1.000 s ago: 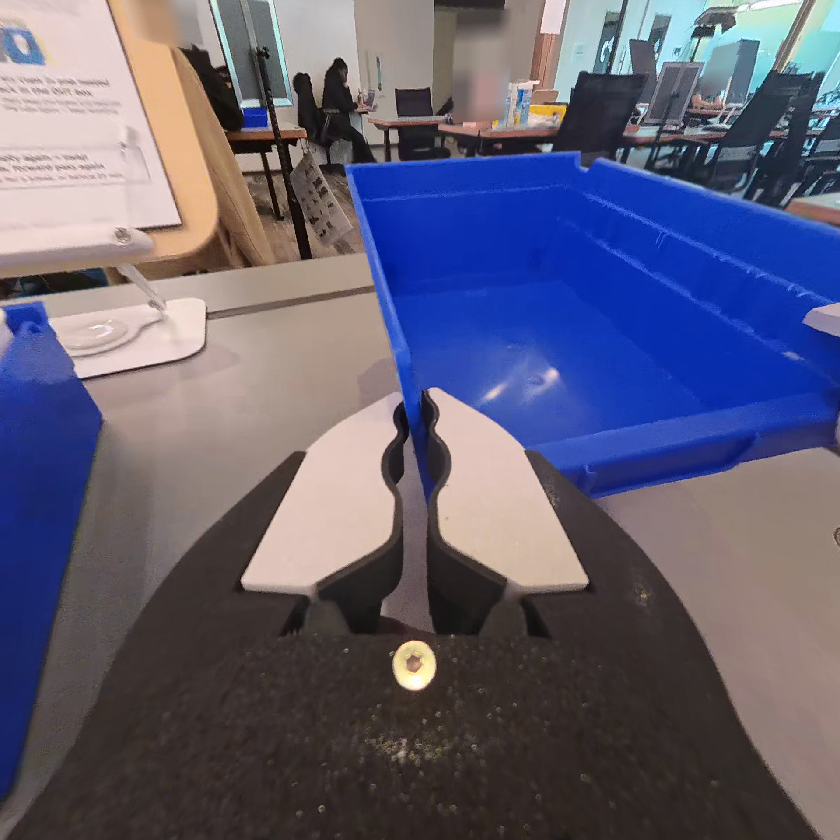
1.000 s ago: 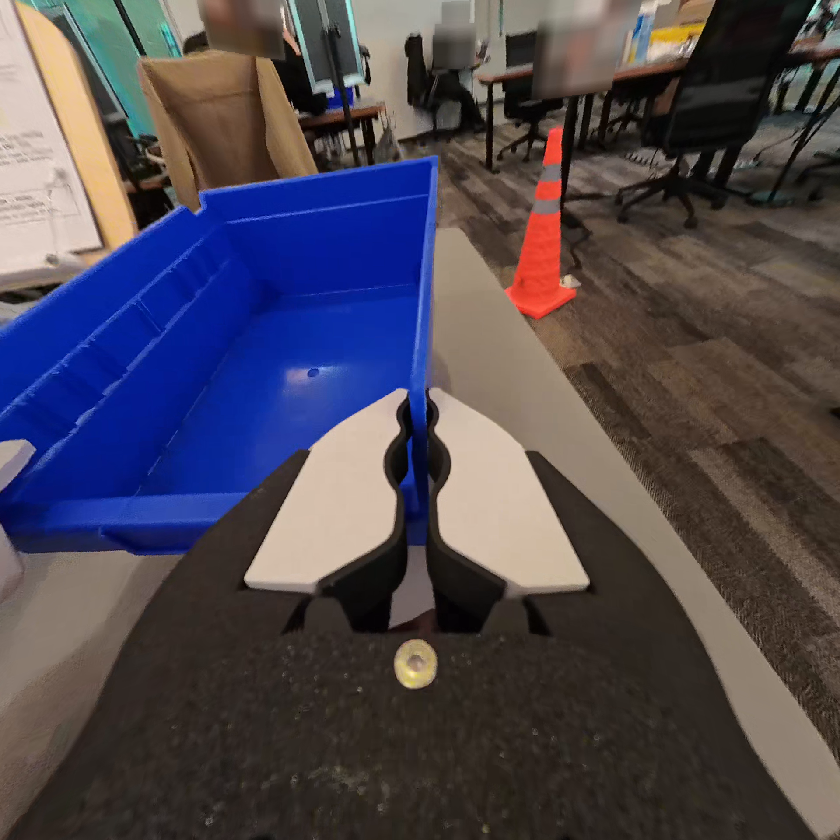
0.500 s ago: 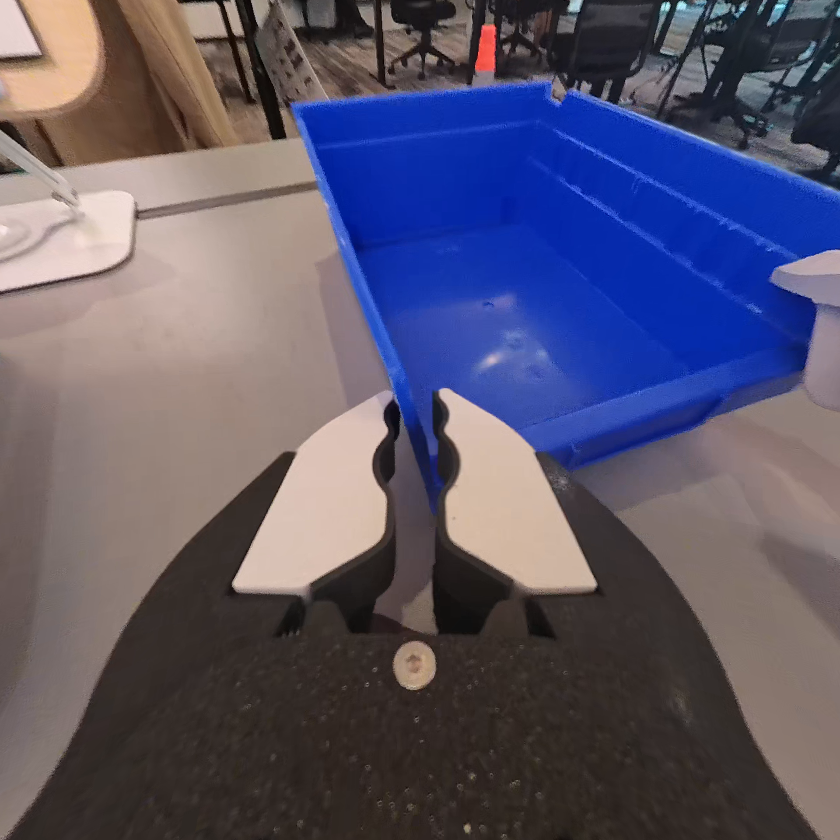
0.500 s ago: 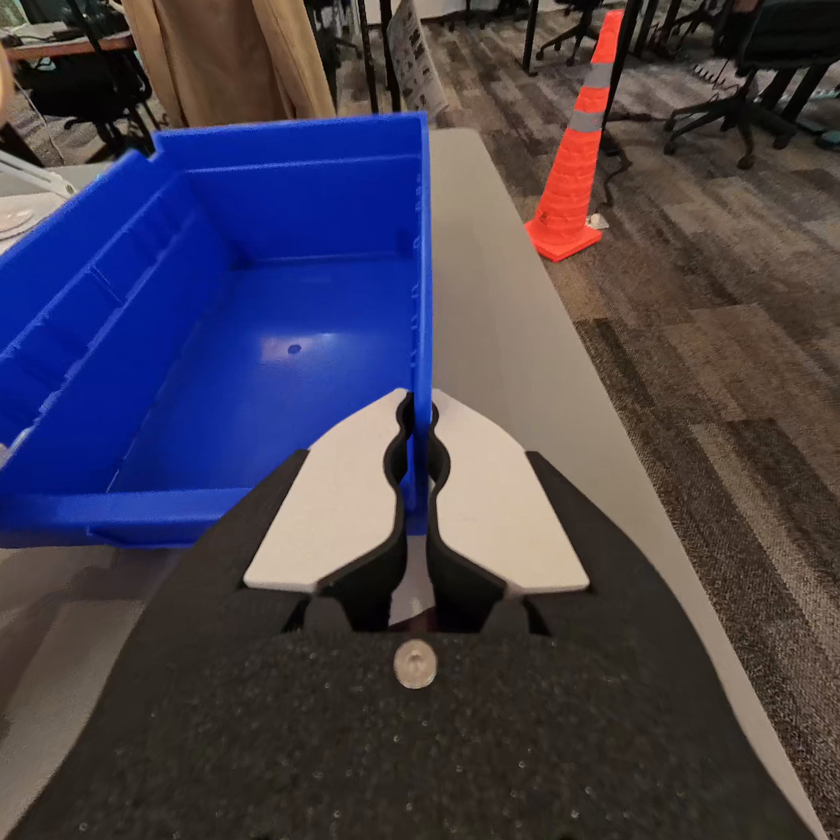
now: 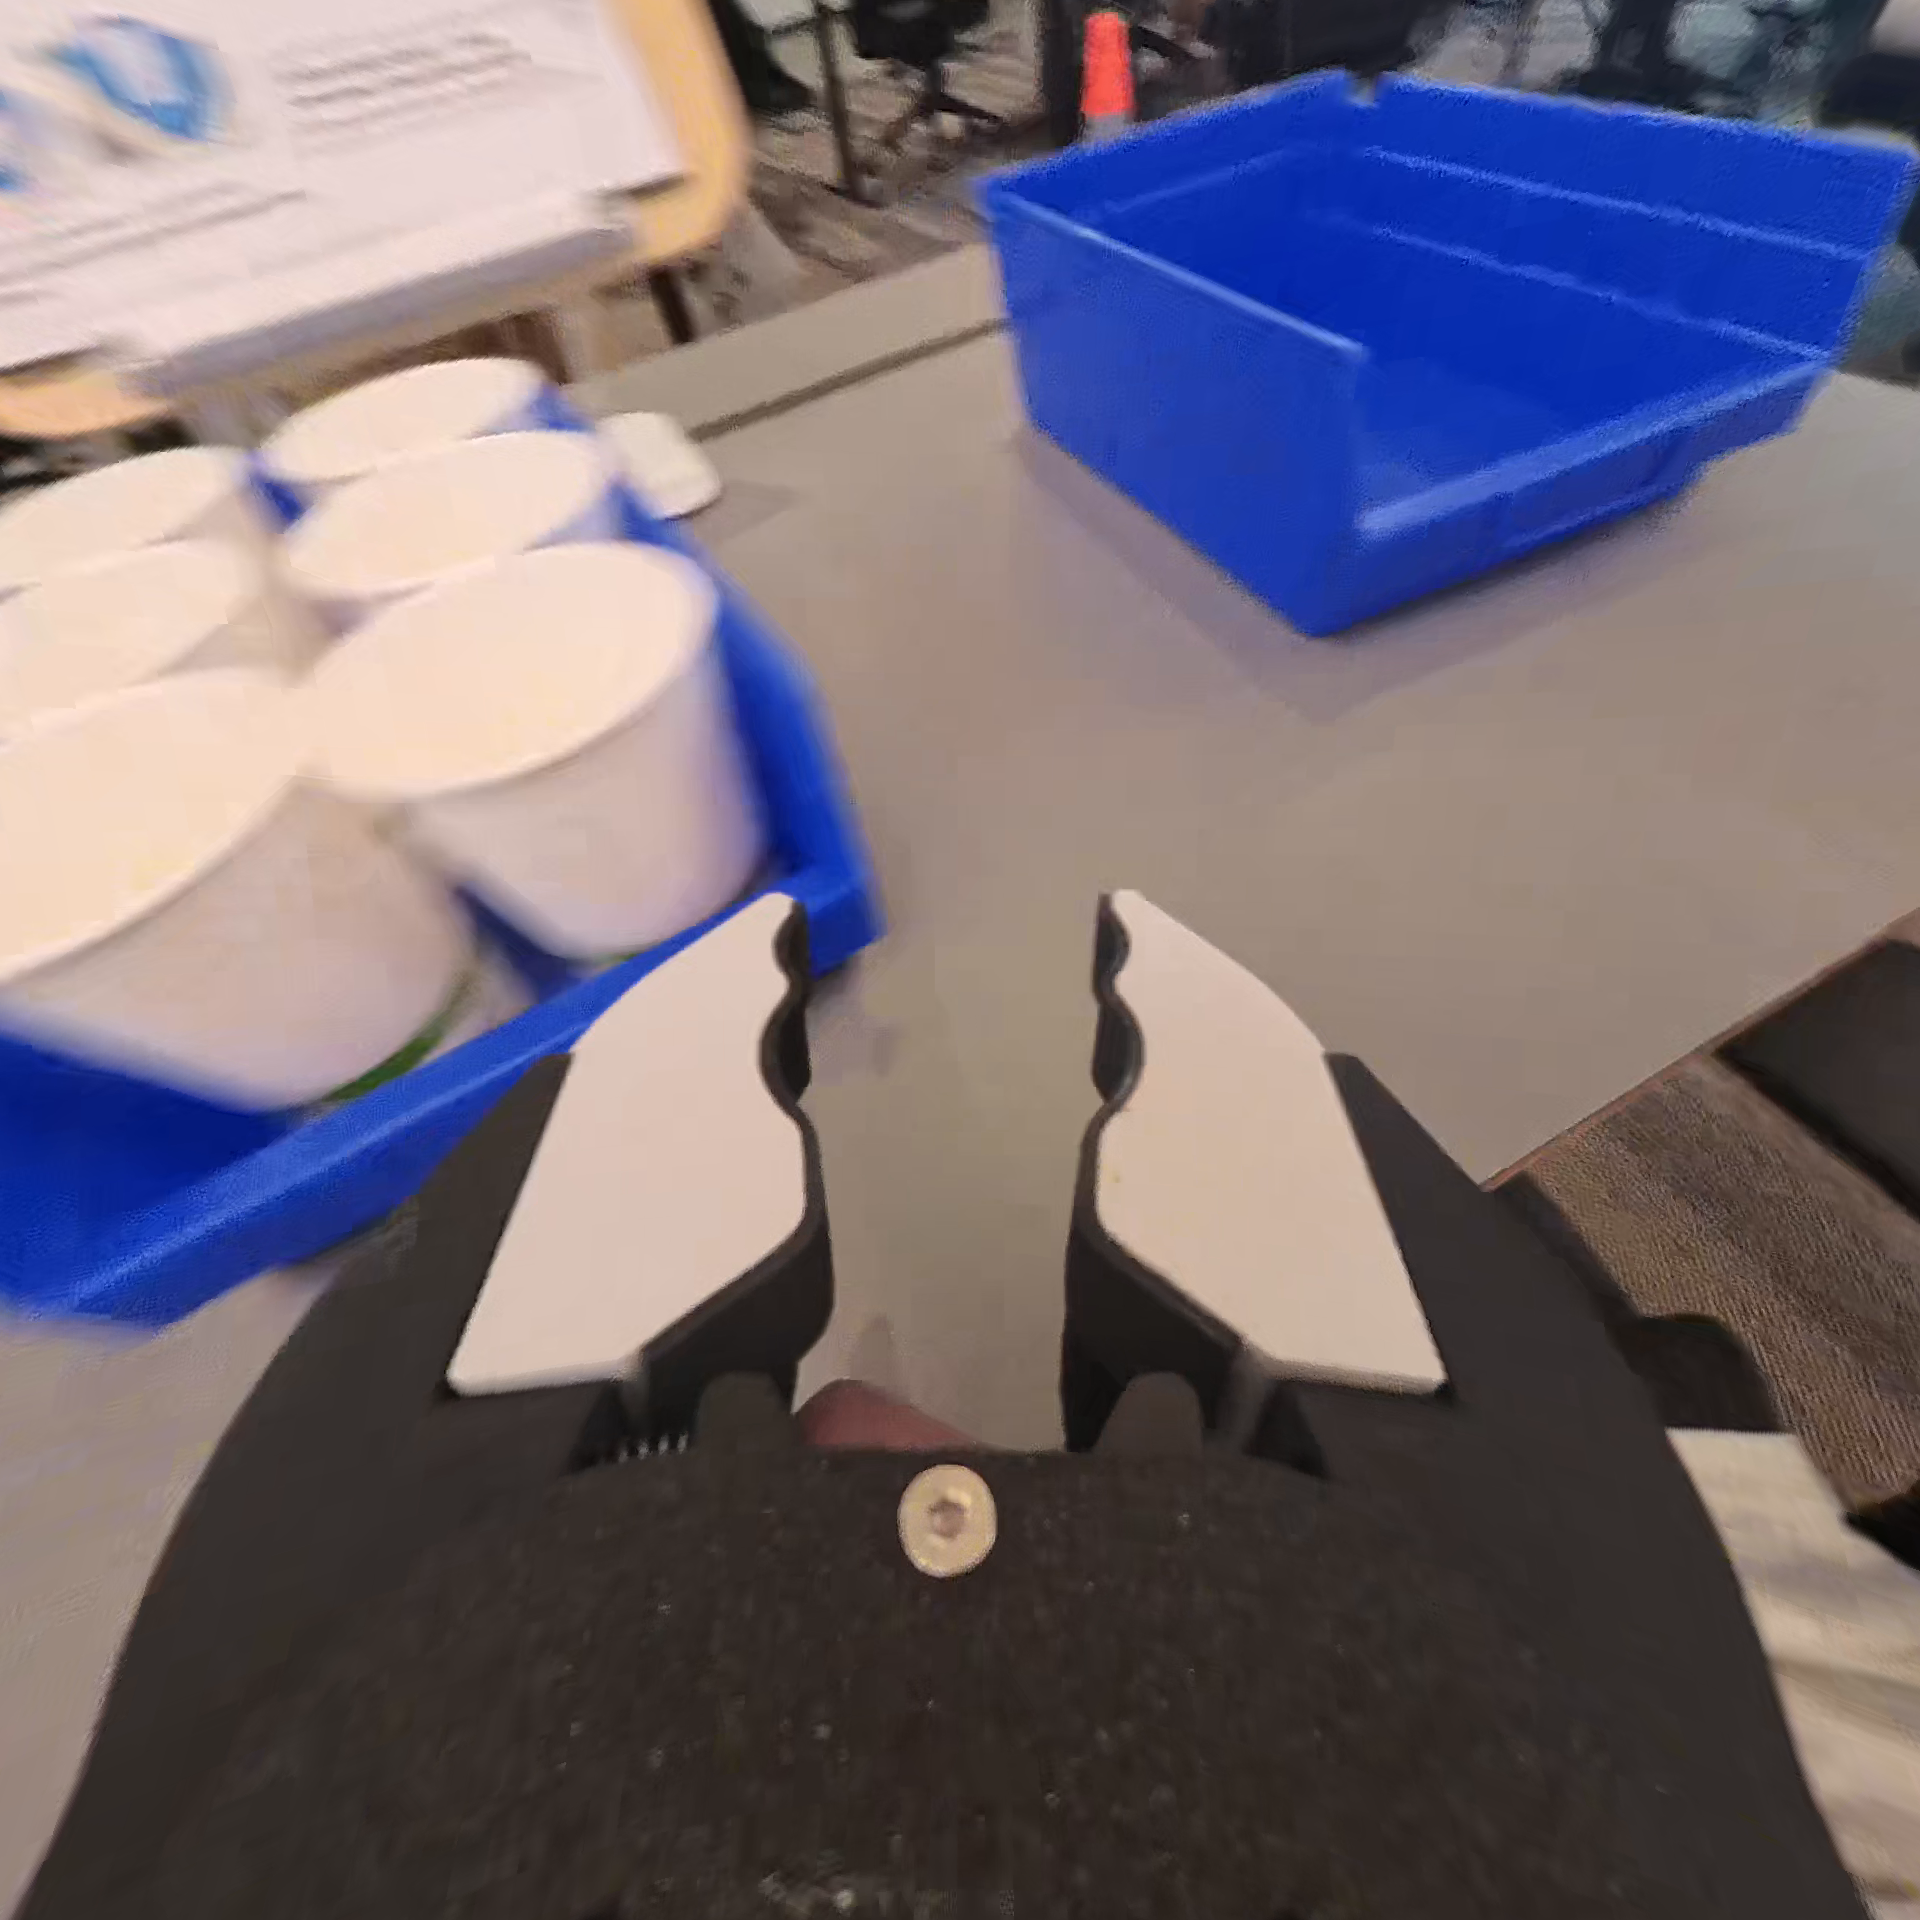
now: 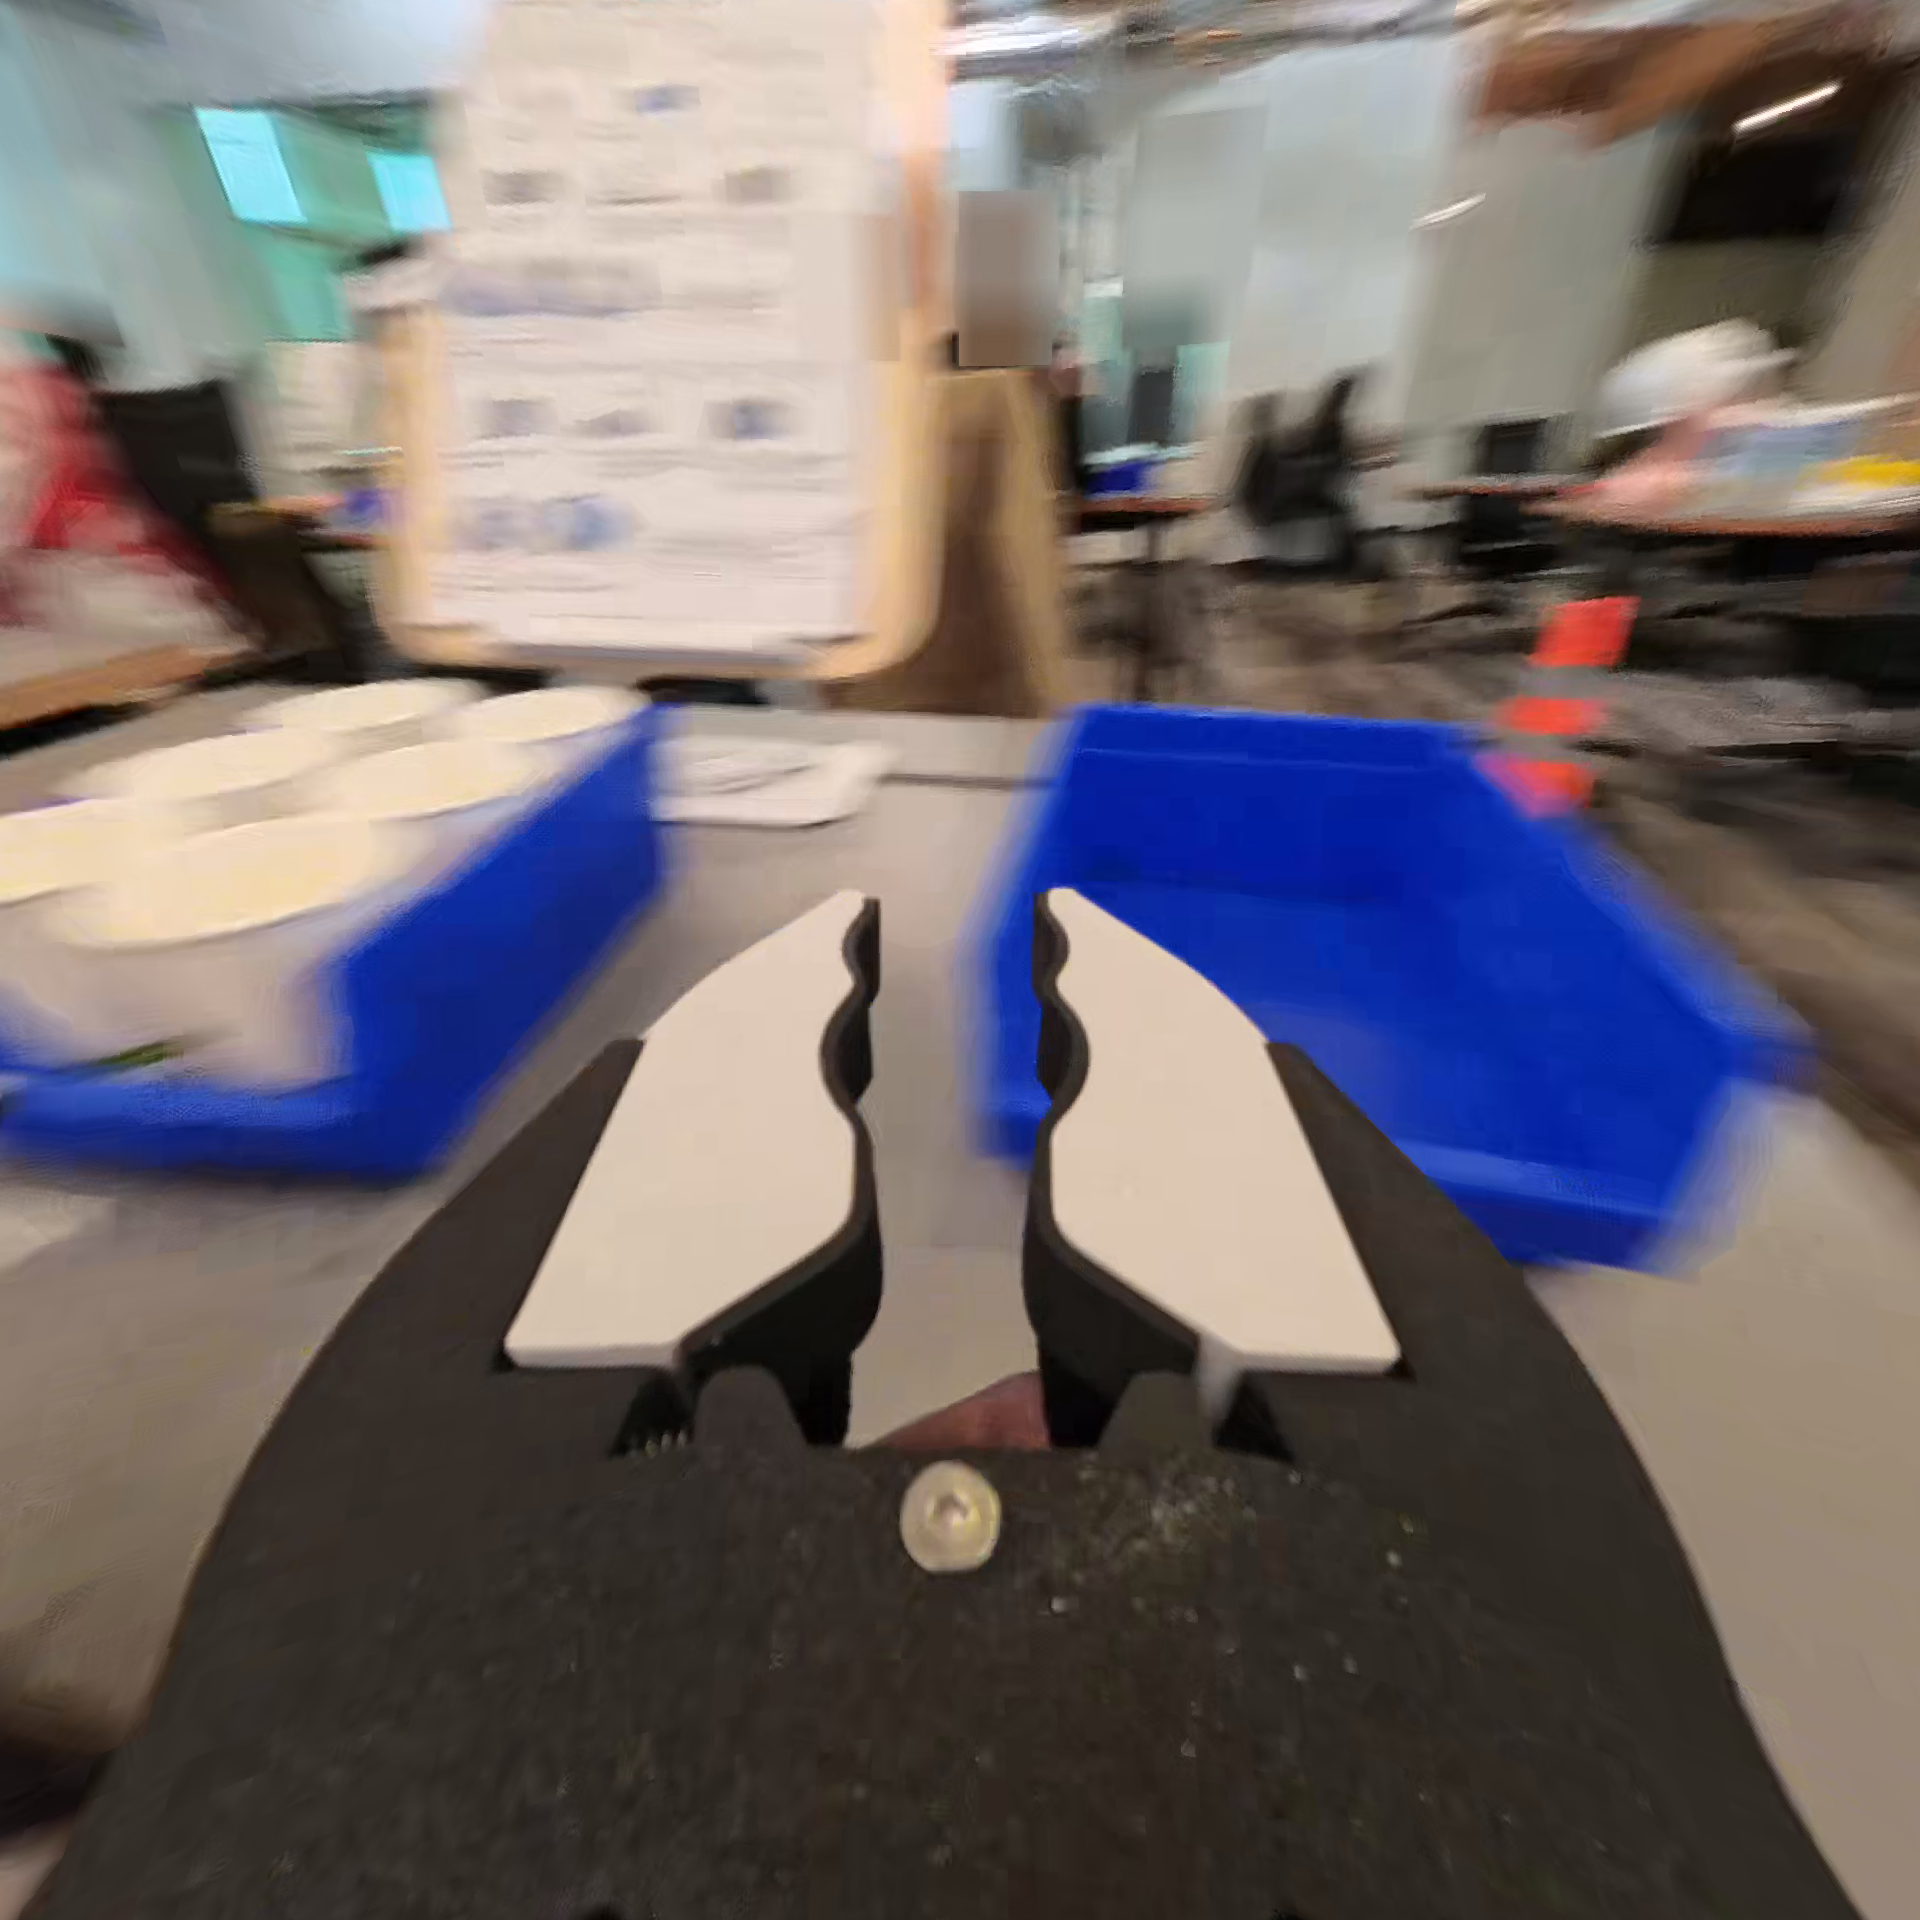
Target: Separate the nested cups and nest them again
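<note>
Several white paper cups (image 5: 520,727) stand in a blue bin (image 5: 810,790) at the left of the grey table (image 5: 1195,790). An empty blue bin (image 5: 1455,343) stands at the right. My left gripper (image 5: 945,925) is open and empty above the bare table between the bins, its left fingertip close to the cup bin's corner. My right gripper (image 6: 954,914) is open and empty, held back from the gap between the cup bin (image 6: 499,935) and the empty bin (image 6: 1403,956). The cups (image 6: 260,810) show blurred in the right wrist view. Both views are motion-blurred.
A board with printed sheets (image 6: 665,343) stands behind the bins, on a white base (image 6: 758,774). An orange cone (image 6: 1558,707) stands on the floor beyond the table. The table's right edge (image 5: 1704,1039) drops to carpet.
Both grippers were shut on the empty bin's side walls. Both have let go, opened and pulled back. The views have swung left, bringing the cup bin into sight.
</note>
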`<state>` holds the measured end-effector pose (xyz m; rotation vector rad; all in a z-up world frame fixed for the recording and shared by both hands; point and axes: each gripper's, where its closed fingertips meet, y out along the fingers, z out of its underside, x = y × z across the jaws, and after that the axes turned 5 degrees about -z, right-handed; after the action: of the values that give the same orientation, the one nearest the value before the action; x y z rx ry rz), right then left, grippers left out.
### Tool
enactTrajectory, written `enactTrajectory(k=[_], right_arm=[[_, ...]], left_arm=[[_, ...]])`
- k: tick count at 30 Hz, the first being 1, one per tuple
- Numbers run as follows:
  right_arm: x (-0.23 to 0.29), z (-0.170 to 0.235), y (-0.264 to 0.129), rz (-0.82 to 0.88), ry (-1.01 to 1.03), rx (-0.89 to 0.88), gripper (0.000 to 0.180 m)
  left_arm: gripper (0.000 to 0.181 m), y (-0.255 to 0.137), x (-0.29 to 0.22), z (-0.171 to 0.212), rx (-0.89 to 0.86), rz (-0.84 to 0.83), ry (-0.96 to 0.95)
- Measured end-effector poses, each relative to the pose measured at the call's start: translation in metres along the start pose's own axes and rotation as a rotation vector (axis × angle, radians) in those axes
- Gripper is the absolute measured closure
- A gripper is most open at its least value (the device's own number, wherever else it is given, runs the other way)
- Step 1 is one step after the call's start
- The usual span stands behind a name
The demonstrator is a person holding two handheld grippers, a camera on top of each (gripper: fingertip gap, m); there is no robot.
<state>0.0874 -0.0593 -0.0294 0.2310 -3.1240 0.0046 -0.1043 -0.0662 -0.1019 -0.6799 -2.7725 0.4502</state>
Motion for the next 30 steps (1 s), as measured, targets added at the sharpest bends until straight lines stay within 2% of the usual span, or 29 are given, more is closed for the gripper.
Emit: enactTrajectory(k=[2,3,6,9,13,15,17,18,20,21,22,23,25,30], right_arm=[[0.095,0.026,0.02,-0.232,0.012,0.099,0.145],[0.13,0.038,0.03,-0.289,-0.011,0.129,0.139],[0.189,0.057,0.063,-0.317,0.016,0.173,0.139],[0.199,0.073,0.097,-0.216,0.022,0.24,0.139],[0.195,0.083,0.115,-0.157,0.027,0.277,0.137],[0.196,0.087,0.117,-0.174,0.052,0.277,0.137],[0.196,0.093,0.12,-0.176,0.069,0.292,0.139],[0.194,0.096,0.122,-0.163,0.075,0.302,0.148],[0.19,0.097,0.125,-0.143,0.102,0.311,0.161],[0.186,0.098,0.126,-0.118,0.113,0.314,0.173],[0.188,0.098,0.127,-0.127,0.117,0.315,0.173],[0.186,0.098,0.127,-0.109,0.125,0.315,0.173],[0.18,0.098,0.128,-0.036,0.141,0.306,0.175],[0.195,0.09,0.128,0.045,0.241,0.22,0.176]], left_arm=[[0.133,-0.032,0.052,0.012,-0.016,-0.062,-0.103],[0.131,-0.043,0.078,0.02,-0.009,-0.091,-0.159],[0.121,-0.052,0.161,0.044,0.002,-0.25,-0.216],[0.118,-0.037,0.214,0.069,0.058,-0.327,-0.254],[0.115,-0.006,0.234,0.082,0.112,-0.264,-0.32],[0.12,0.007,0.23,0.083,0.136,-0.209,-0.313],[0.12,0.016,0.233,0.081,0.133,-0.216,-0.285],[0.122,0.019,0.232,0.079,0.125,-0.219,-0.268],[0.134,0.025,0.227,0.076,0.128,-0.214,-0.248],[0.143,0.027,0.222,0.074,0.121,-0.204,-0.24],[0.16,0.029,0.217,0.071,0.114,-0.198,-0.228],[0.161,0.03,0.217,0.069,0.116,-0.226,-0.215],[0.178,0.03,0.221,0.067,0.123,-0.289,-0.221],[0.178,0.023,0.23,0.069,0.115,-0.302,-0.24]])
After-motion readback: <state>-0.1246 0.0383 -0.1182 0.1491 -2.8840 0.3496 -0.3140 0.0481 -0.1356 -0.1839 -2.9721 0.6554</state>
